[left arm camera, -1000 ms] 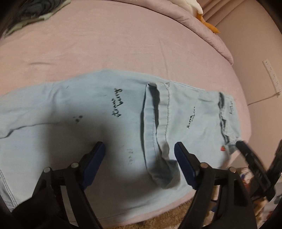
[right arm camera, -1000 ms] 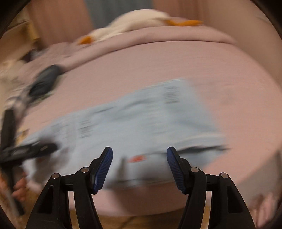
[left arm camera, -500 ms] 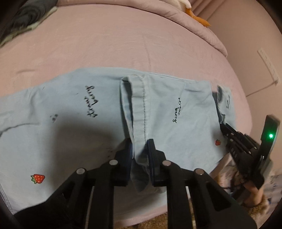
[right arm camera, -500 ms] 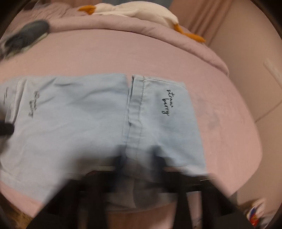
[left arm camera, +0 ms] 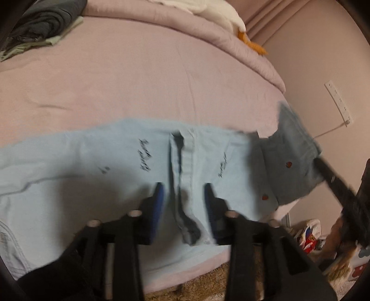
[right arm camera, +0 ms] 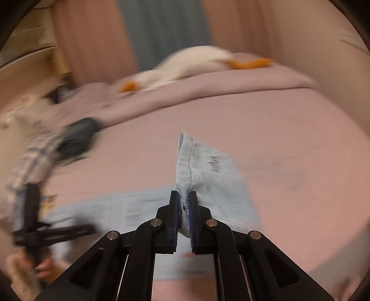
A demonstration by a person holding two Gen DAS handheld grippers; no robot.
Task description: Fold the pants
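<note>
Light blue pants [left arm camera: 92,176] lie spread across the pink bed [left arm camera: 138,76]. My left gripper [left arm camera: 183,192] hovers over their near edge with its jaws opening; a raised seam fold [left arm camera: 182,162] runs between the blue pads without being pressed. At the right, the pants' end [left arm camera: 291,162] is lifted off the bed and hangs in shadow. My right gripper [right arm camera: 183,196] is shut on that stitched edge [right arm camera: 189,166], and appears as a black finger [left arm camera: 328,176] in the left wrist view. The left gripper [right arm camera: 46,231] is a blur in a hand at the lower left of the right wrist view.
Folded grey clothes [left arm camera: 44,20] sit at the bed's far left corner. A white plush toy with orange parts [left arm camera: 226,16] rests on the rolled duvet [left arm camera: 208,39]. A wall socket strip [left arm camera: 337,101] is at the right; clutter [left arm camera: 309,233] and a rug [left arm camera: 203,282] are on the floor.
The left jaws, pinched on the seam fold half a second ago, now stand apart. The right gripper closed on the pants' end and raised it off the bed.
</note>
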